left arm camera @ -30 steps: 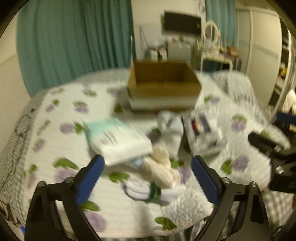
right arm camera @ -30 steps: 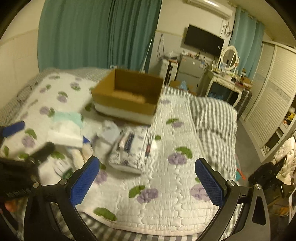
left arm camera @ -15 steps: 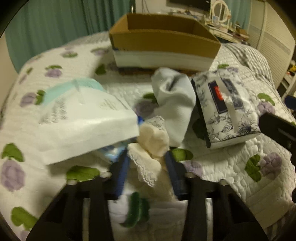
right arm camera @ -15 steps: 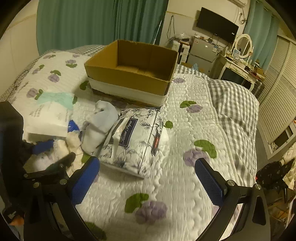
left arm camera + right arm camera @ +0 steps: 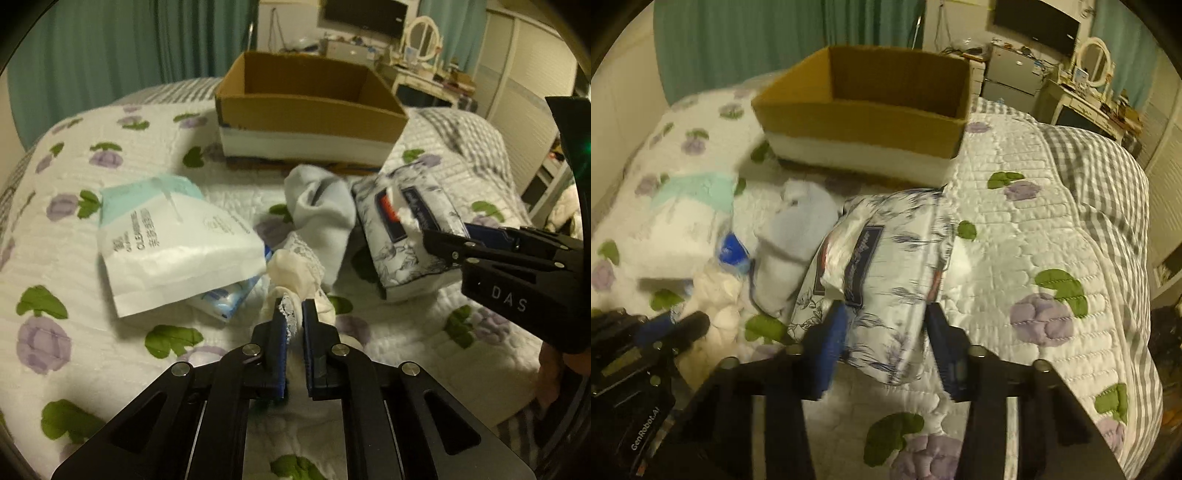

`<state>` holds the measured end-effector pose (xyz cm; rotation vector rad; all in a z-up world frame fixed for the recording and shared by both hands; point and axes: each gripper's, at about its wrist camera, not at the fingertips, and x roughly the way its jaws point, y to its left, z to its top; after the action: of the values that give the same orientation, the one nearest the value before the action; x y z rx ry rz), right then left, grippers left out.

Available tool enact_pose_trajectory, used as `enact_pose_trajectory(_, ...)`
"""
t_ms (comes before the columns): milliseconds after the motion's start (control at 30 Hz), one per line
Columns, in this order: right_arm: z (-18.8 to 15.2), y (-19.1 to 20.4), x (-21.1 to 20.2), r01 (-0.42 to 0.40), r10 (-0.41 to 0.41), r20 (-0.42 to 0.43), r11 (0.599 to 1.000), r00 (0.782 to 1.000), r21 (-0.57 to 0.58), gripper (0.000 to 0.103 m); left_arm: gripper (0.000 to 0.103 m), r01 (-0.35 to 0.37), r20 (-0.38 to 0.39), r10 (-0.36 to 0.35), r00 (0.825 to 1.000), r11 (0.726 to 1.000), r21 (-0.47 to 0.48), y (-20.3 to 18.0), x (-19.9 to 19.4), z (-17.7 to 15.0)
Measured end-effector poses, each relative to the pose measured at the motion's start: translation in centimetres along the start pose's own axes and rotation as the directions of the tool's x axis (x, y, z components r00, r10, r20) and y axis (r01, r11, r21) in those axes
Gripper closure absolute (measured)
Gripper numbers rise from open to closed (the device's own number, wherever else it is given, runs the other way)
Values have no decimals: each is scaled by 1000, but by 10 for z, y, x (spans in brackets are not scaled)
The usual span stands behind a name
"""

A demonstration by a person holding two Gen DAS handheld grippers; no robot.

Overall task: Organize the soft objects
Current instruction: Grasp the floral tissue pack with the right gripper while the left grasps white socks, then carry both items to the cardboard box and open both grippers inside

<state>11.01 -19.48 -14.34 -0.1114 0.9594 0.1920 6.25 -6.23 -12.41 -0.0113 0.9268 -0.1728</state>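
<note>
- Lace trim of a cream sock (image 5: 295, 275) sits pinched between the blue pads of the left tool (image 5: 293, 325), whose jaws stand narrow with only the fabric between them.
- The sock lies bunched on the bed quilt (image 5: 74, 229), just in front of a pale blue sock (image 5: 321, 218) and touching the corner of a white and mint tissue pack (image 5: 173, 240).
- A smaller blue-printed pack (image 5: 225, 297) peeks out from under that white pack.
- The right tool (image 5: 886, 332) has its two blue pads set against the near end of a floral tissue pack (image 5: 886, 266), one pad on each side, jaws at middling width and pressing the soft wrapper.
- This floral pack lies tilted, its left edge touching the pale blue sock.
- A cardboard box (image 5: 868, 122) stands open on the quilt behind the pile; no items show inside it from either wrist view.
- A grey checked blanket (image 5: 1108, 192) covers the right part of the bed.
</note>
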Motion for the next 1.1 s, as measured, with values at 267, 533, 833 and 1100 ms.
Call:
enact_pose_trajectory(267, -3, -2, -53, -14, 12, 104, 1000, 994, 17, 77, 97, 32, 85, -34, 996, 999, 29, -10, -46, 17)
enact_pose_trajectory(533, 37, 8, -126, 10, 3, 266, 999, 964, -45, 78, 97, 13, 226, -22, 974, 999, 39, -7, -92, 84)
enact_pose_trajectory(833, 138, 4, -157, 23, 1, 428, 998, 904, -50, 78, 97, -49, 316, 18, 949, 995, 90, 1, -73, 192)
enact_pose_trajectory(1100, 209, -14, -78, 17, -13, 419, 1000, 908, -5, 78, 96, -55, 229, 24, 973, 990, 130, 7, 35, 245)
